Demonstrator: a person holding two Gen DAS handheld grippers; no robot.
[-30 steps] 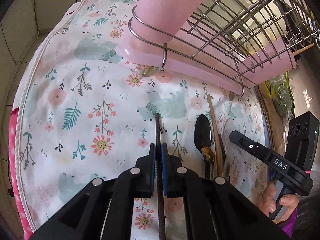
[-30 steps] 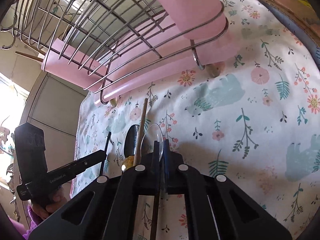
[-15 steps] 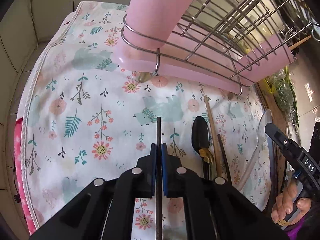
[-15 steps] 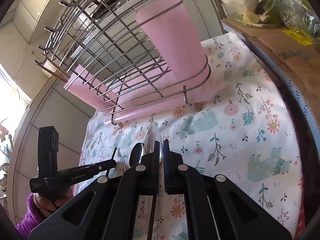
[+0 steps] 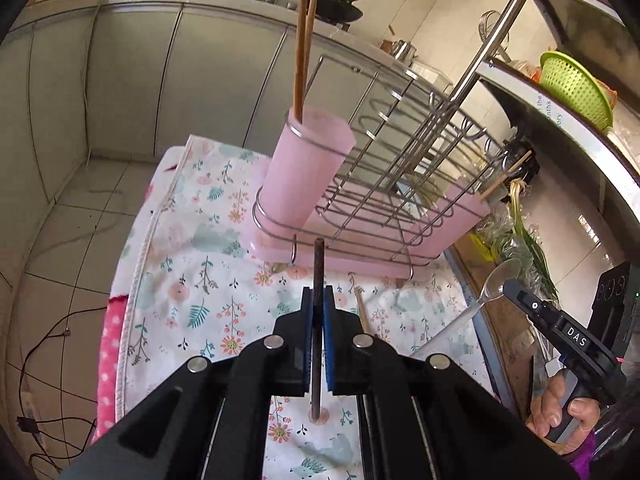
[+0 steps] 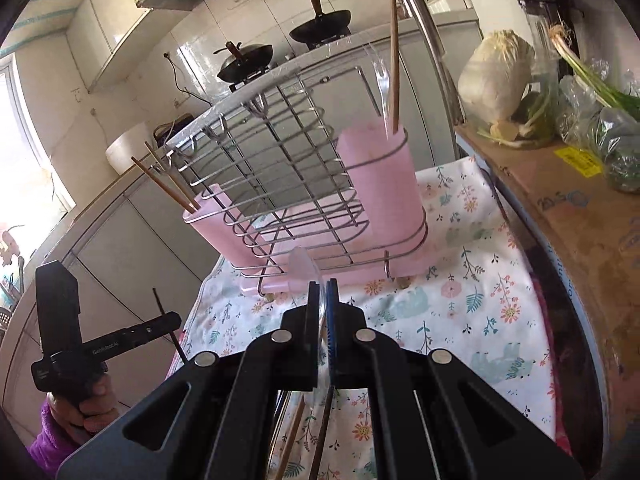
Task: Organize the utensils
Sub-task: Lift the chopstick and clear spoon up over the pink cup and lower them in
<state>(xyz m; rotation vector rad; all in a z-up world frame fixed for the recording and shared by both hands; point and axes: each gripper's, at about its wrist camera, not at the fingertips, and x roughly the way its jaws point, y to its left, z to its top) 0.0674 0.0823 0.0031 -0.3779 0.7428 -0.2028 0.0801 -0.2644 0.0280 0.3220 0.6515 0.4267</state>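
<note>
Left wrist view: I see my left gripper [image 5: 317,300] raised over the floral cloth [image 5: 208,280], its blue pads pressed together on a dark chopstick [image 5: 319,264].
Dark chopstick: thin, near-black, straight; it runs through the jaws and its tip sticks out toward the rack [image 5: 400,184].
Left jaws: clamped on the chopstick, no gap I can make out beside it.
Right wrist view: my right gripper [image 6: 323,292] sits in front of the same rack, pads closed on a clear plastic spoon [image 6: 304,266].
Clear spoon: transparent, its bowl stands out past the pads toward the rack base; in the left view I see its bowl and pale handle at the right gripper's tip.
Right jaws: squeezed on the spoon handle, almost fully together.
Rack: wire frame on a pink tray, with a pink cup [image 5: 308,168] at each end.
Near cup in left view: two brown chopsticks [image 5: 302,48] stand upright in it.
Other cup: I see two light chopsticks [image 6: 168,180] leaning out of it.
Cloth: a wooden chopstick [image 5: 362,312] lies just beside my left jaws.
Hands: each grips its tool's handle; a purple sleeve [image 6: 52,436] shows.
</note>
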